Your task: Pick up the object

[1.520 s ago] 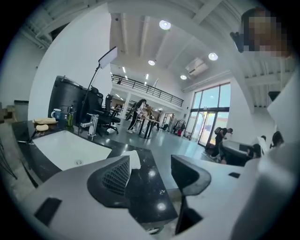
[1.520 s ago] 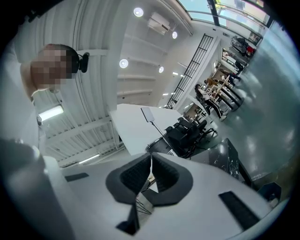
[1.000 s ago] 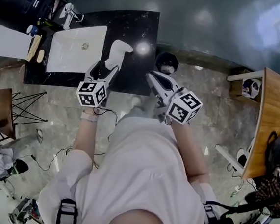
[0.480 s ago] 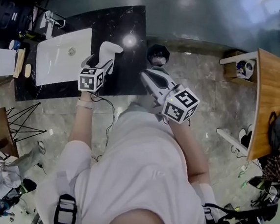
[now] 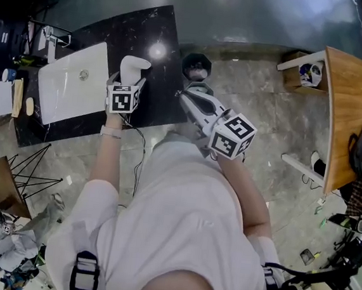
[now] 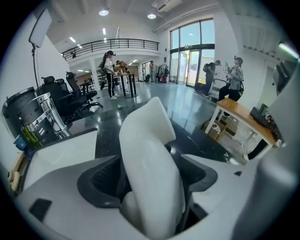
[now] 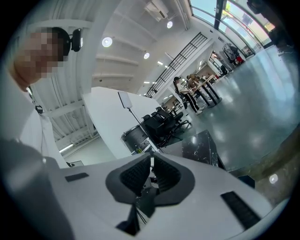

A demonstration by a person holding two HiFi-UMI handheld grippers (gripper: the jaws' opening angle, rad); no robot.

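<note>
The object is a tall, curved white piece (image 5: 135, 66) standing over the black stone counter (image 5: 162, 37). My left gripper (image 5: 128, 80) is around its lower part. In the left gripper view the white object (image 6: 150, 154) fills the gap between the jaws of the left gripper (image 6: 149, 174). The jaws are opening, and both dark pad faces still show beside the object. My right gripper (image 5: 185, 98) hangs over the floor by the counter's right end. In its own view the right gripper (image 7: 151, 165) has its pads together with nothing between them.
A white sink (image 5: 72, 86) with a chrome tap (image 5: 48, 33) is set into the counter left of the object. A black bin (image 5: 197, 66) stands on the floor just past the counter's end. A wooden table (image 5: 350, 106) is at far right.
The left gripper has moved forward onto the white object, which now sits between its jaws. The view has shifted, so the counter lies further left. The right gripper has barely moved.
</note>
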